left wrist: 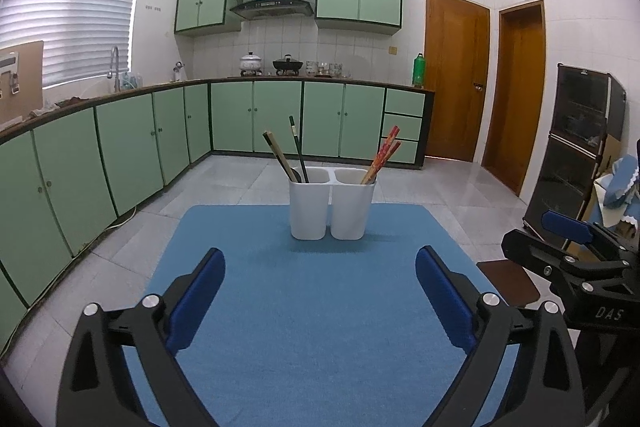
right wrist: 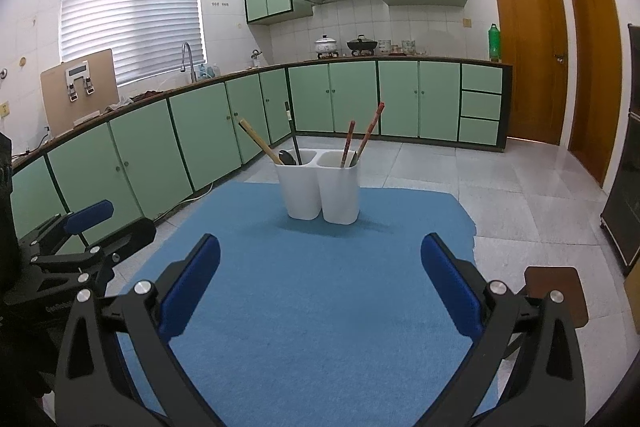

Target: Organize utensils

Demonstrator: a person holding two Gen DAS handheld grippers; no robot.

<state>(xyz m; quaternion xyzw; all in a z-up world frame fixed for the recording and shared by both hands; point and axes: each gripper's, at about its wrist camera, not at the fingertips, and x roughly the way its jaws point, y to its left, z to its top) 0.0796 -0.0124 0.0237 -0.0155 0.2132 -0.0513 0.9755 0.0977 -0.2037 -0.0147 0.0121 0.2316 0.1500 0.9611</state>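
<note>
Item 1, my left tool (left wrist: 320,291): jaws spread wide, nothing between the blue pads (left wrist: 198,301), hovering over the near part of the blue mat (left wrist: 320,347).

Item 2, my right tool (right wrist: 320,277): jaws likewise spread and empty, over the same mat. From the left view it sits at 3 o'clock; from the right view the left tool sits at 9 o'clock.

Item 3, white twin-compartment holder (left wrist: 332,207): upright on the mat at 12 o'clock, well apart from both tools.

Item 4, left compartment: tan-handled chopsticks (left wrist: 280,155) leaning toward 11 o'clock, a dark chopstick (left wrist: 298,151) nearly upright, a dark spoon bowl (right wrist: 287,157) showing at the rim.

Item 5, right compartment: red patterned chopsticks (left wrist: 382,157) leaning toward 1 o'clock.

Item 6, the table under the mat: a brown corner (left wrist: 508,281) shows at 3 o'clock.

Item 7, surroundings: green kitchen cabinets (left wrist: 276,115) beyond 12 o'clock.
</note>
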